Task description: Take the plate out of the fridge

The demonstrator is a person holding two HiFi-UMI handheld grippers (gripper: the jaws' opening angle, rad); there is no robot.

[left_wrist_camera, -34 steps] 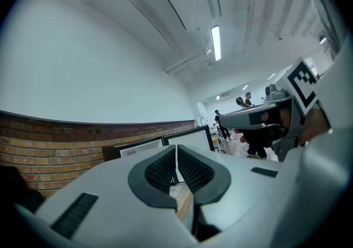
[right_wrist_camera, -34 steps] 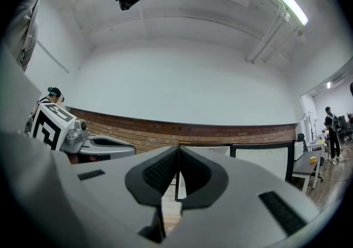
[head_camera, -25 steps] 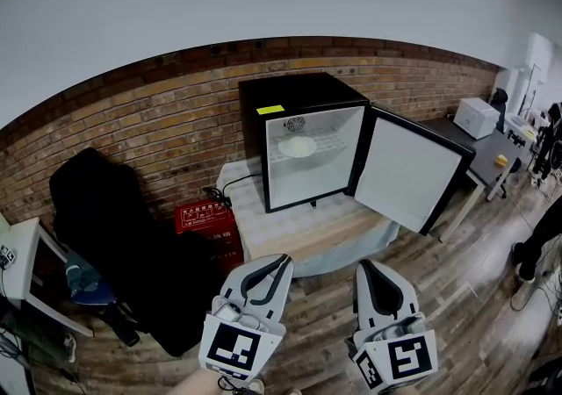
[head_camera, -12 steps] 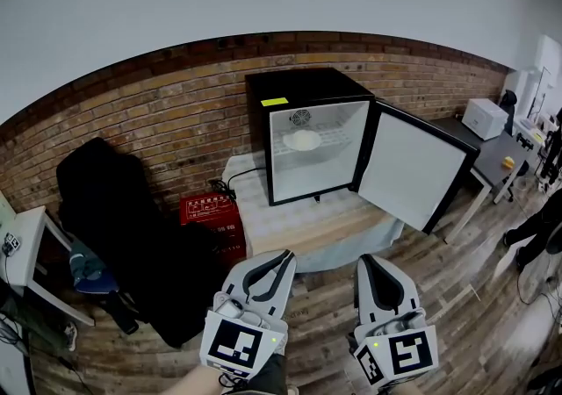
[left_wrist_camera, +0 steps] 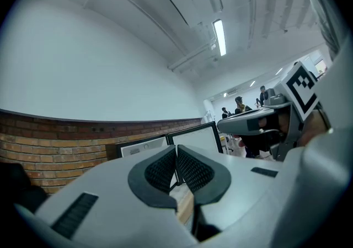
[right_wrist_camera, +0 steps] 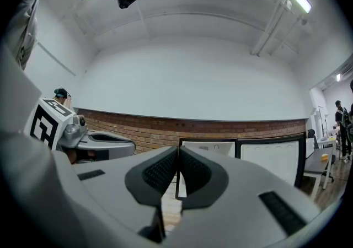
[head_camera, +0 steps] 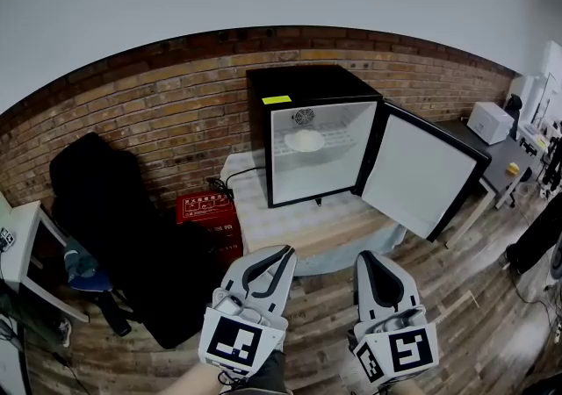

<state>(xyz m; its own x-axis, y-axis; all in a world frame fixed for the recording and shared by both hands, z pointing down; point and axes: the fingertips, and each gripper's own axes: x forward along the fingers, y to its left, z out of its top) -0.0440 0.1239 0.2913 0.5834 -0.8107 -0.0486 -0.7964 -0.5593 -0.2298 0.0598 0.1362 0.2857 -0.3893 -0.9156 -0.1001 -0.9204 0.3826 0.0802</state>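
Observation:
A black mini fridge (head_camera: 303, 86) stands on a low table against the brick wall, with its door (head_camera: 420, 174) swung open to the right. Inside, a white plate (head_camera: 304, 140) lies on the wire shelf. My left gripper (head_camera: 279, 254) and right gripper (head_camera: 363, 259) are held low at the bottom of the head view, well short of the fridge. Both are shut with nothing between the jaws. In the left gripper view the fridge (left_wrist_camera: 144, 146) shows past the touching pads; in the right gripper view the fridge (right_wrist_camera: 207, 147) and its door (right_wrist_camera: 270, 156) show likewise.
The table (head_camera: 299, 231) under the fridge has a pale cloth and a wooden front edge. A red crate (head_camera: 207, 209) and a large black bag (head_camera: 114, 226) sit to its left. A desk with a white box (head_camera: 490, 121) stands at the right. People (left_wrist_camera: 242, 103) stand in the distance.
The view has shifted slightly; the fridge sits a little higher and further right in the head view. Both grippers stay shut and low.

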